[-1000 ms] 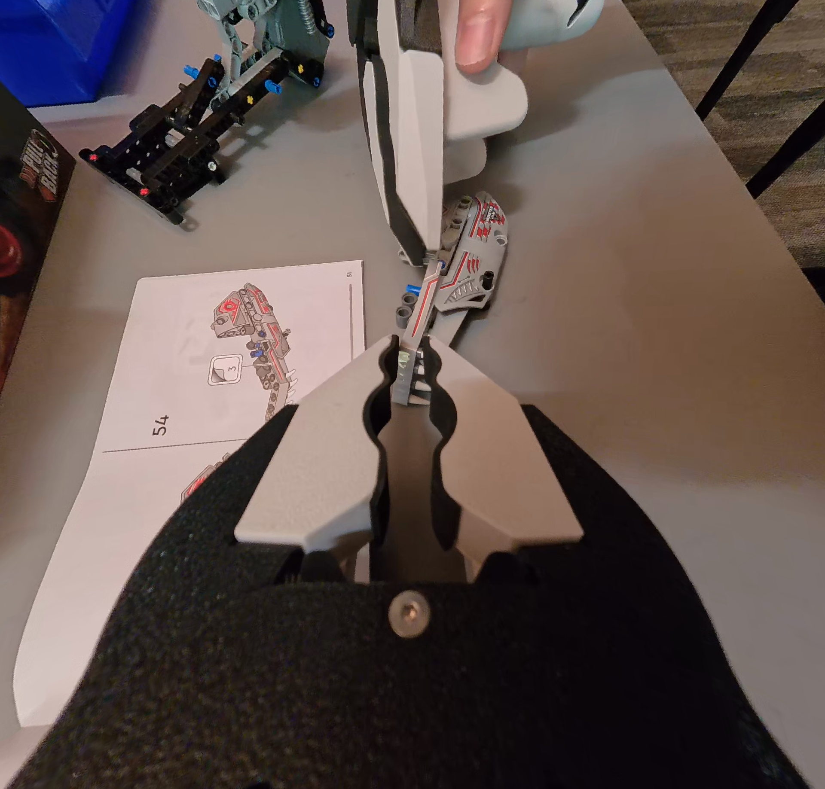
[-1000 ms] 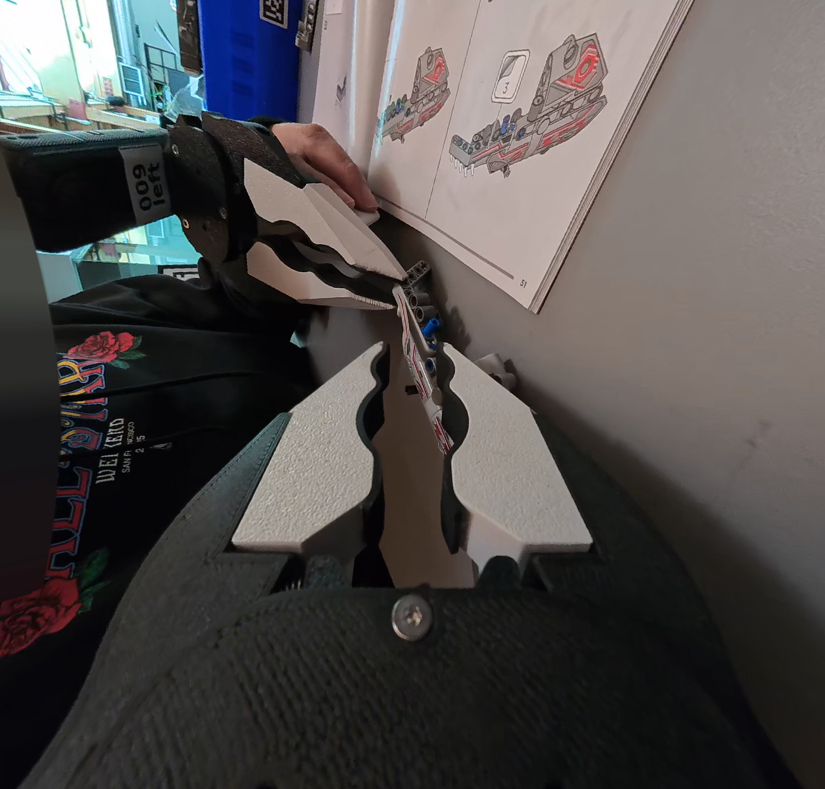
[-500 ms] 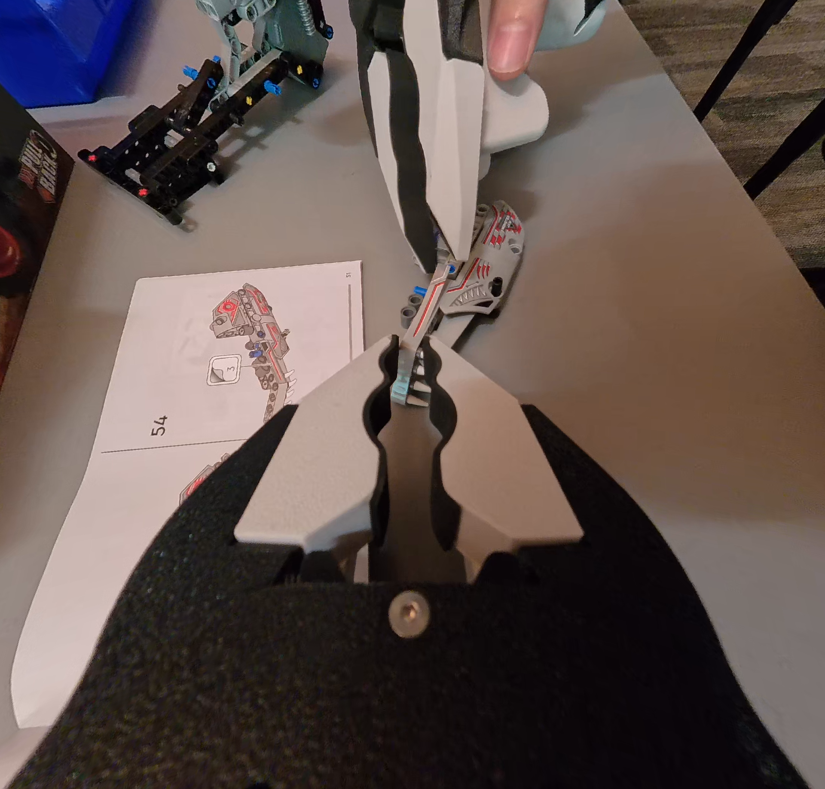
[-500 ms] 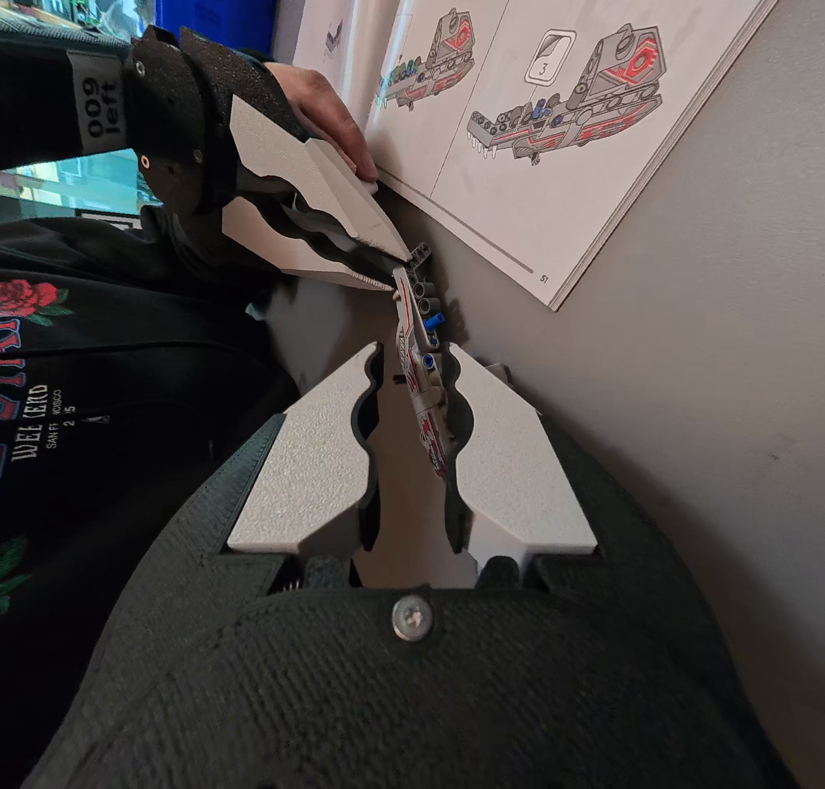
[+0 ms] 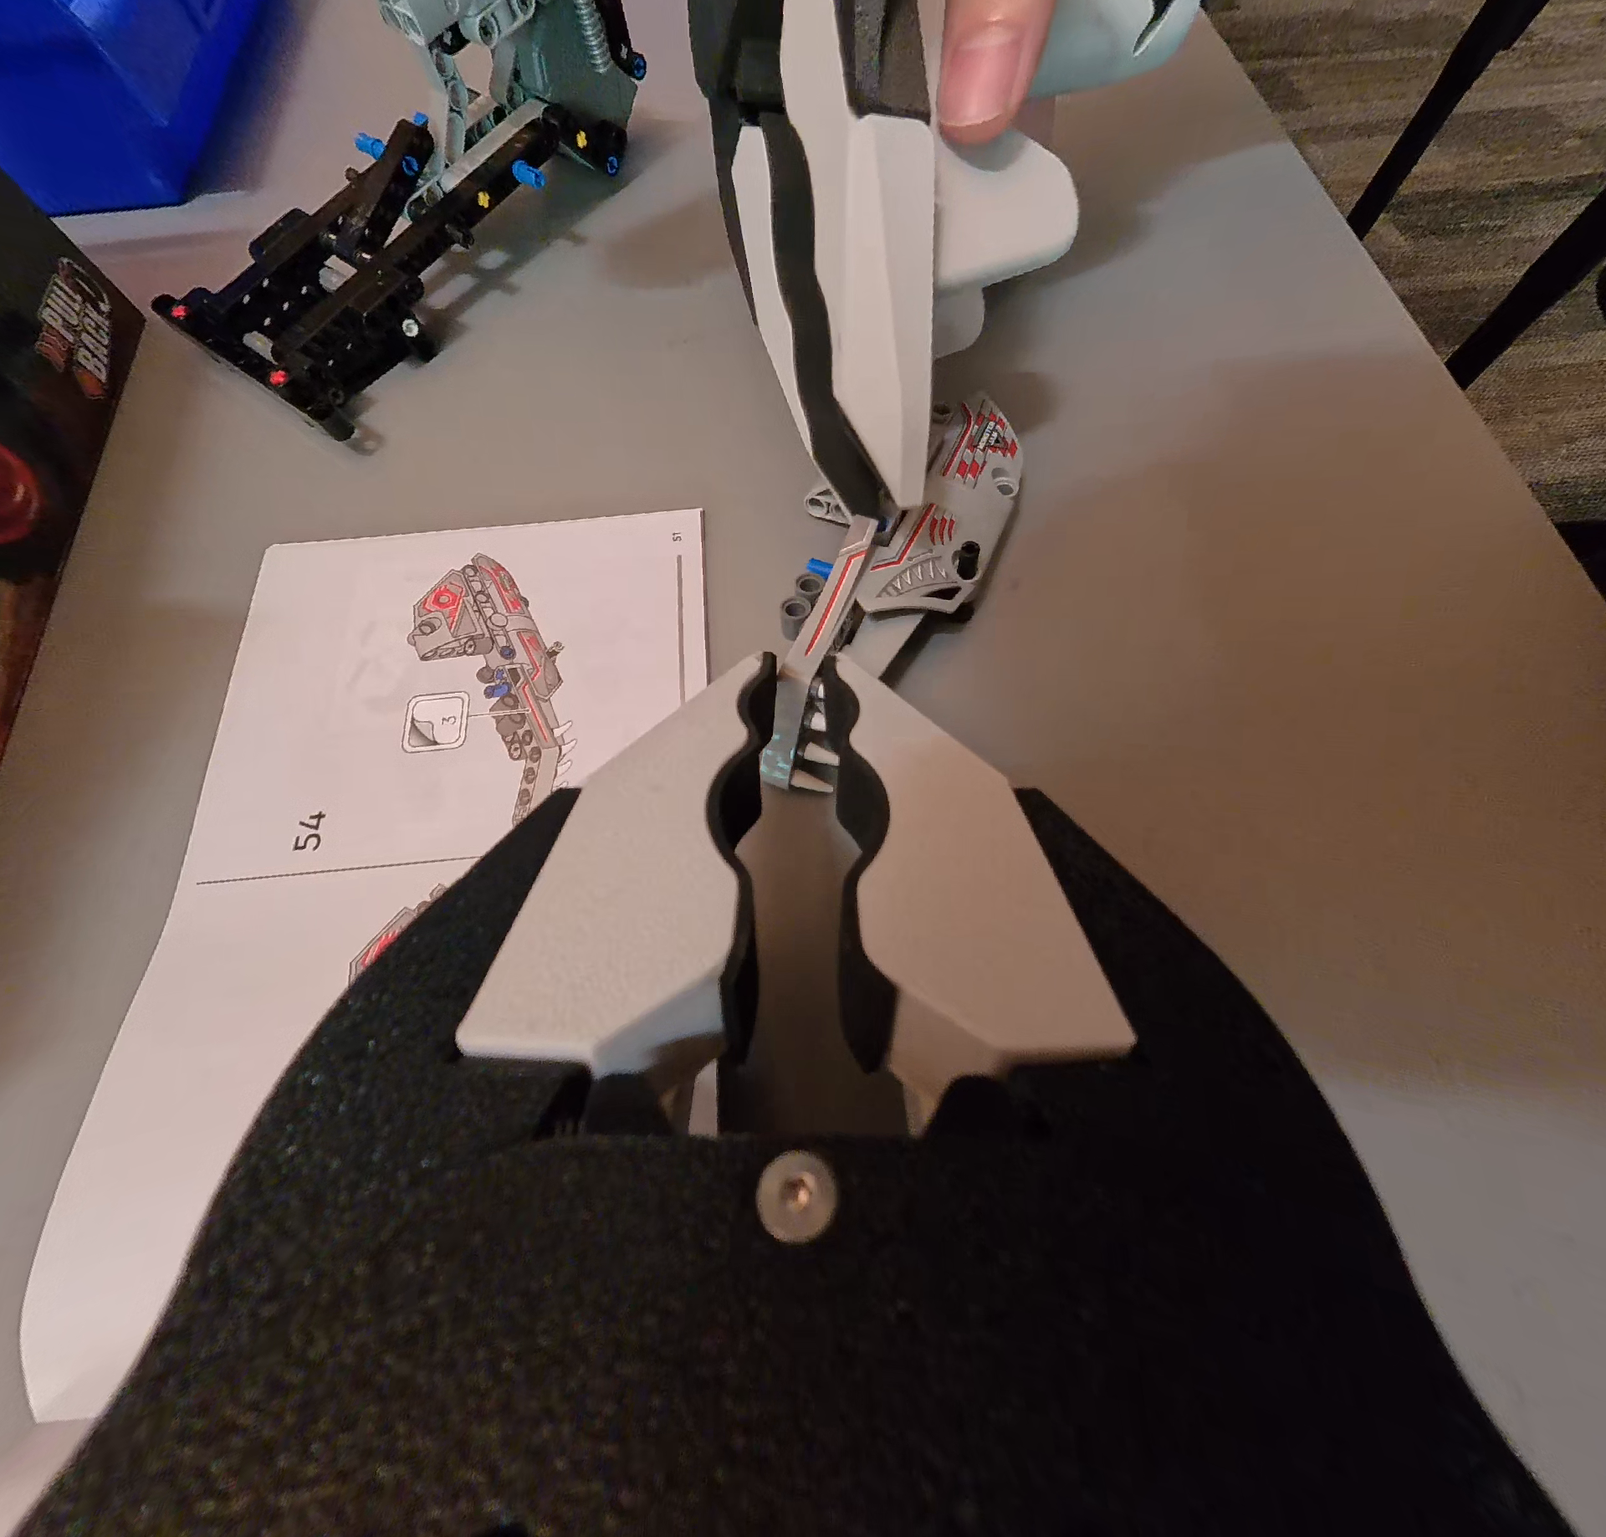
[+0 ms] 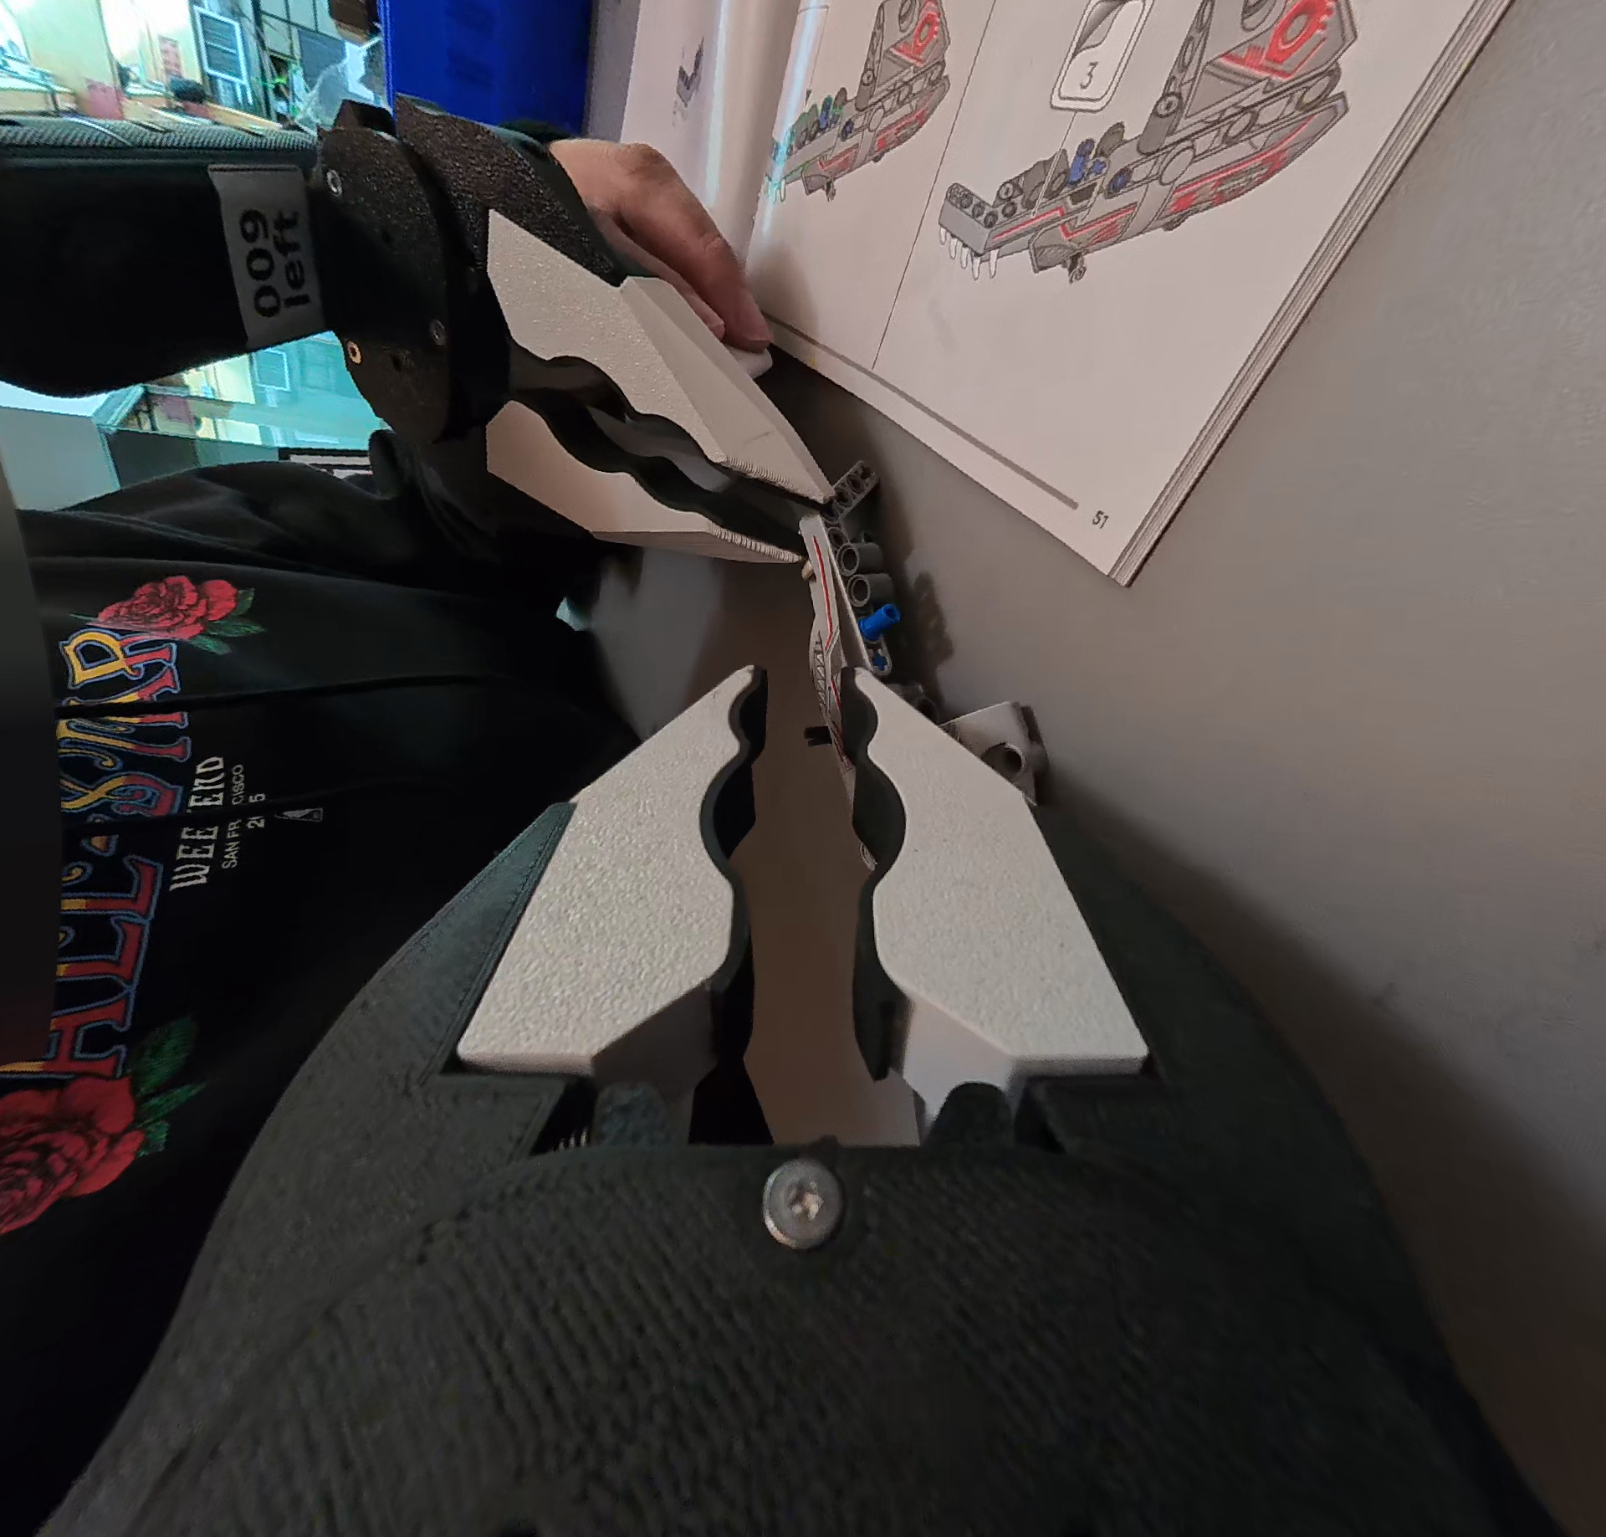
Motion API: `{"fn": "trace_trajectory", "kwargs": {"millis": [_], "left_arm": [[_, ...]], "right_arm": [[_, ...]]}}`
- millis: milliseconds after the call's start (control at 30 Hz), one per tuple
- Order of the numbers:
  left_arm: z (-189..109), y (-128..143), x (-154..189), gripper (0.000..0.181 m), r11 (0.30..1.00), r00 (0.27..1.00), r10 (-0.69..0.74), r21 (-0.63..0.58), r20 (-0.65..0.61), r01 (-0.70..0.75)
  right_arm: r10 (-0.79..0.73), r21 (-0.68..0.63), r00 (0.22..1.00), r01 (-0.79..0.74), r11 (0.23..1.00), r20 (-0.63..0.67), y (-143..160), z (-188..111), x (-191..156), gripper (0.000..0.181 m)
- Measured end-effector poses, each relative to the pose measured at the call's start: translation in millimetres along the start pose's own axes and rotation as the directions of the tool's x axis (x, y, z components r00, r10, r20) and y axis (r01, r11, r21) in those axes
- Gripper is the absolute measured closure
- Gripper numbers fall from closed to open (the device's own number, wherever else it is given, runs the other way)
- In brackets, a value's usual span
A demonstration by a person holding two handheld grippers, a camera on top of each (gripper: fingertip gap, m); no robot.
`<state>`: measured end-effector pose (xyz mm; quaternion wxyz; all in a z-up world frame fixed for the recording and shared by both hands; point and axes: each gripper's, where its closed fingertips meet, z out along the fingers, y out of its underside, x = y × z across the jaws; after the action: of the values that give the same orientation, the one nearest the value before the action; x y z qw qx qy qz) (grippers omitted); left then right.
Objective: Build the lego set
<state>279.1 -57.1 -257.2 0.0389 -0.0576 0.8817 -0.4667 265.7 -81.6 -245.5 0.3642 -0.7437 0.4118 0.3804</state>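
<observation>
Left wrist view: left gripper (image 5: pixel 795 695), jaws clamped on toothed end of grey-red lego jaw assembly (image 5: pixel 921 556), just right of instruction booklet (image 5: pixel 452 678) on desk (image 5: pixel 1173 713). Right gripper (image 5: pixel 878 487), jaws parted around assembly's far end. Black lego frame (image 5: pixel 365 270) beyond booklet.

Counts: two grippers (image 5: pixel 798 678) (image 5: pixel 873 487). One jaw assembly (image 5: pixel 904 556), frame centre. One black chassis (image 5: pixel 348 278), upper left. One booklet (image 5: pixel 365 713), left. One blue bin (image 5: pixel 104 61), top-left corner. One box (image 5: pixel 52 417), left edge.
</observation>
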Motion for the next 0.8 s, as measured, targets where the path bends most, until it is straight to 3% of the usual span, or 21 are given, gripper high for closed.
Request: {"fn": "trace_trajectory", "kwargs": {"millis": [400, 800], "left_arm": [[0.0, -0.1, 0.0, 0.173, 1.0, 1.0, 0.002, 0.0, 0.0, -0.002], [0.2, -0.2, 0.3, 0.173, 1.0, 1.0, 0.004, 0.0, 0.001, -0.004]], "right_arm": [[0.038, 0.006, 0.999, -0.039, 0.999, 0.012, -3.3, 0.1, 2.4, 0.181], [0.034, 0.022, 0.995, -0.036, 0.999, 0.093, -4.2, 2.1, -9.1, 0.181]]}}
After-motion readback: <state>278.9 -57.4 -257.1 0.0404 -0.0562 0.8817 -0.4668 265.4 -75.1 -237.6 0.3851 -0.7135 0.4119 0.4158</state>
